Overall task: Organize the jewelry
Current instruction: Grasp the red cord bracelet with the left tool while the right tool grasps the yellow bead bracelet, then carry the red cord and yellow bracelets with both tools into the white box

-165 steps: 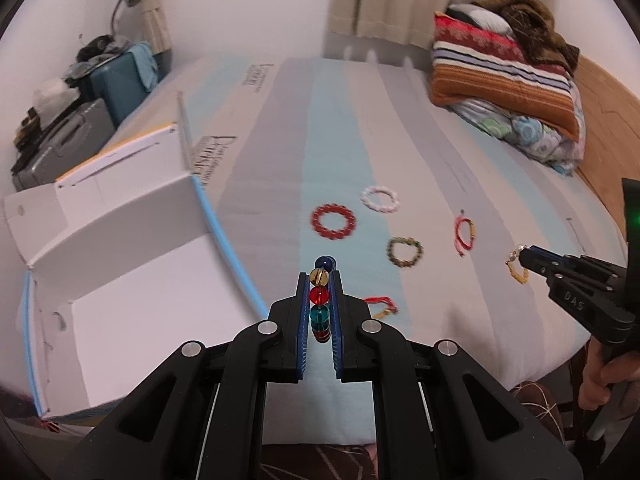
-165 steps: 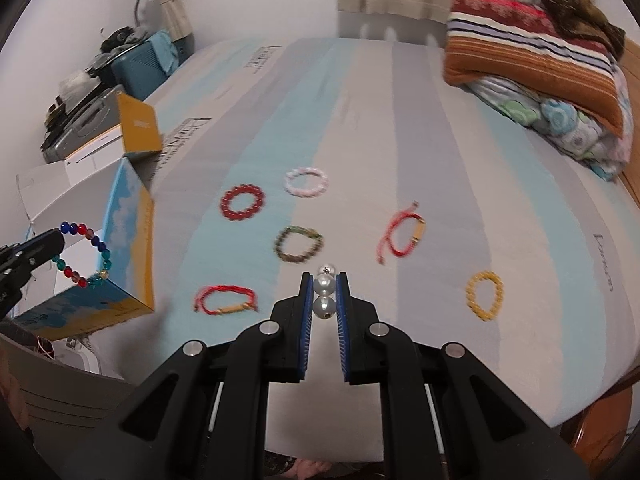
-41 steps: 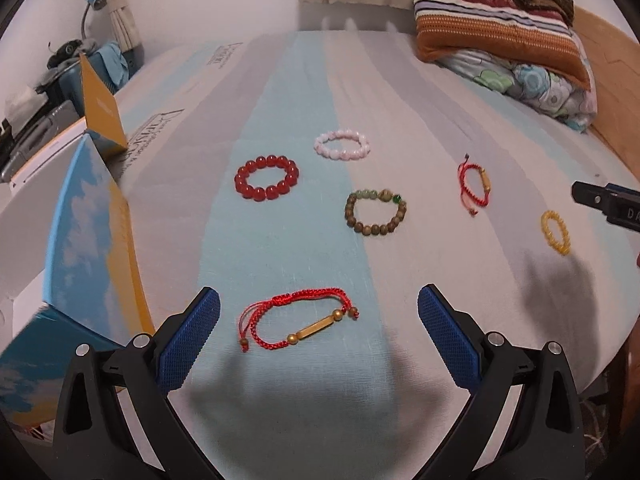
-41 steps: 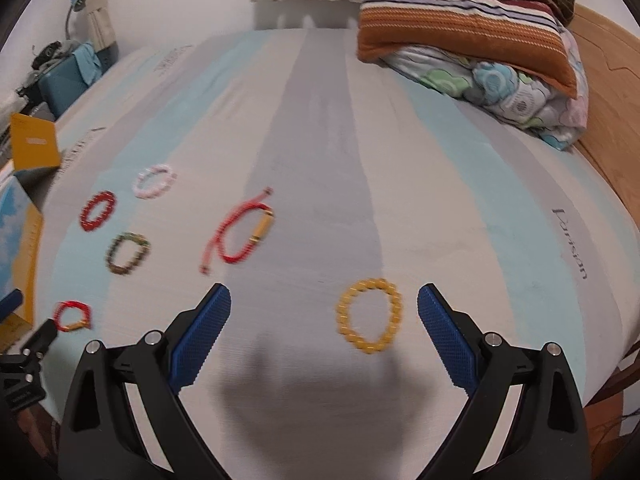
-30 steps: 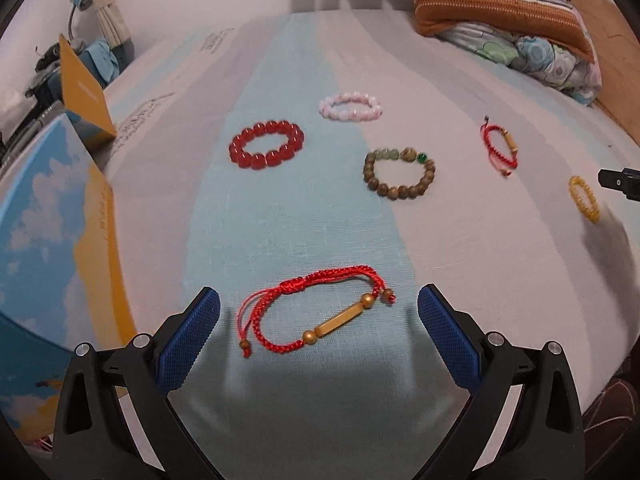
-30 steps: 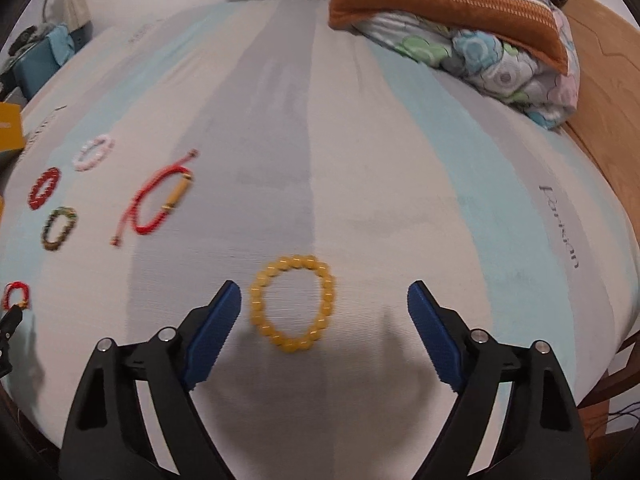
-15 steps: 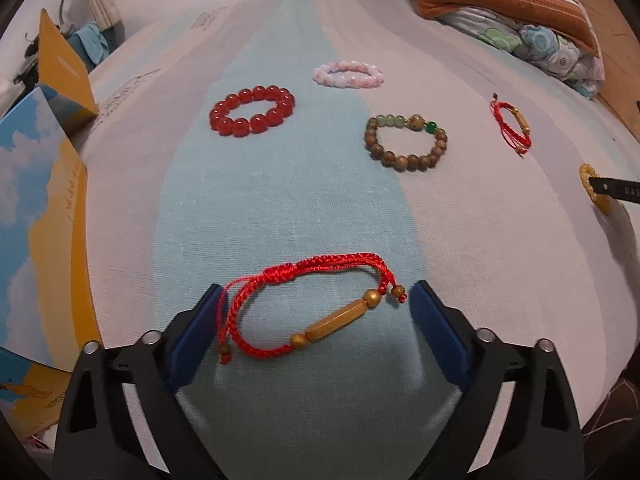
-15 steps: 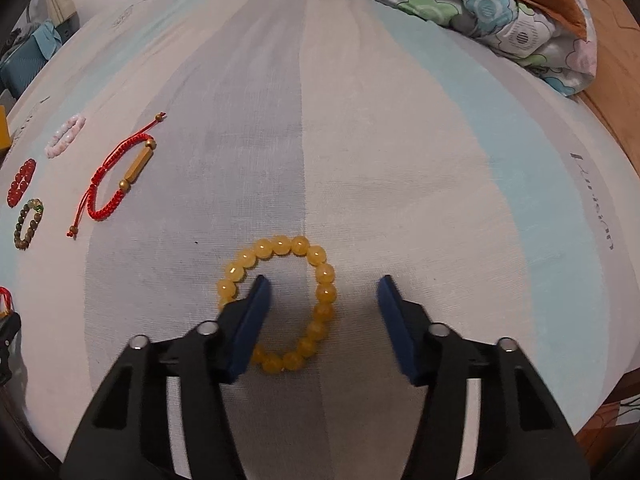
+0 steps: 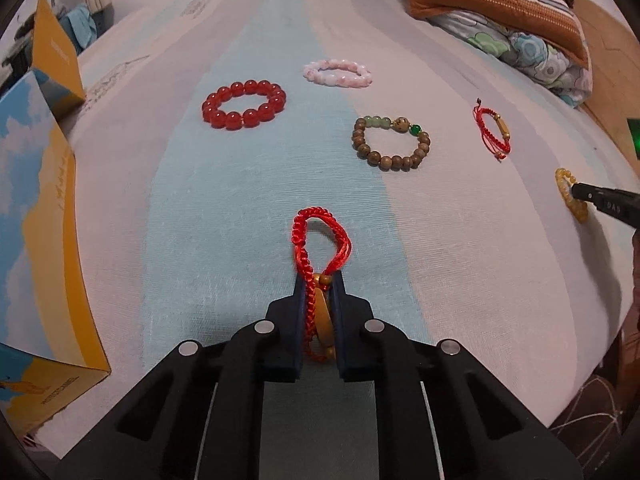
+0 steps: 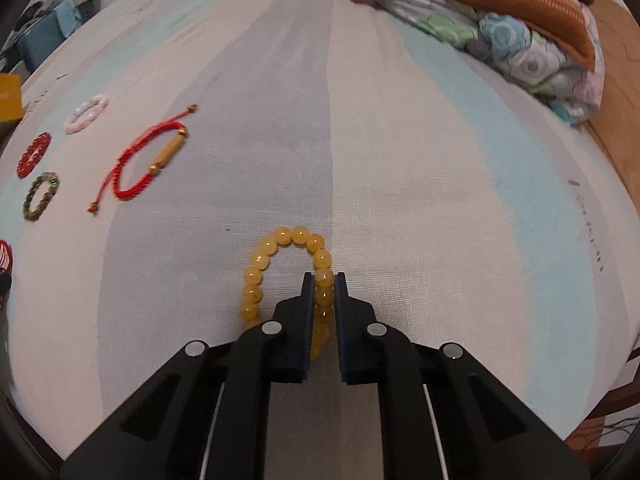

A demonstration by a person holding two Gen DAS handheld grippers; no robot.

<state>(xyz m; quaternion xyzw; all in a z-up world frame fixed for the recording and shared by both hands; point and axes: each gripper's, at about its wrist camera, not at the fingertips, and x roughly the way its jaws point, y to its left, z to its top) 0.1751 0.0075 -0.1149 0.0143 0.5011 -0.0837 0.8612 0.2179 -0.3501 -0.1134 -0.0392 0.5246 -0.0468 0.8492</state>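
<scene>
My left gripper (image 9: 318,276) is shut on a red cord bracelet with a gold tube bead (image 9: 310,240) near the bed's front edge. My right gripper (image 10: 323,276) is shut on the right side of a yellow bead bracelet (image 10: 260,264); it also shows in the left wrist view (image 9: 568,196). On the striped bed sheet (image 9: 240,184) lie a red bead bracelet (image 9: 244,105), a pink bead bracelet (image 9: 337,73), a brown bead bracelet (image 9: 391,143) and a second red cord bracelet (image 9: 493,131).
A blue and yellow cardboard box (image 9: 40,220) stands at the left edge of the bed. Folded blankets and a pillow (image 9: 500,12) lie at the far right. A wooden bed frame (image 10: 616,92) runs along the right side.
Both grippers have come down and closed: the left on the near red cord bracelet, bunching it upright, the right on the yellow bead bracelet. About five seconds ago they held other bracelets.
</scene>
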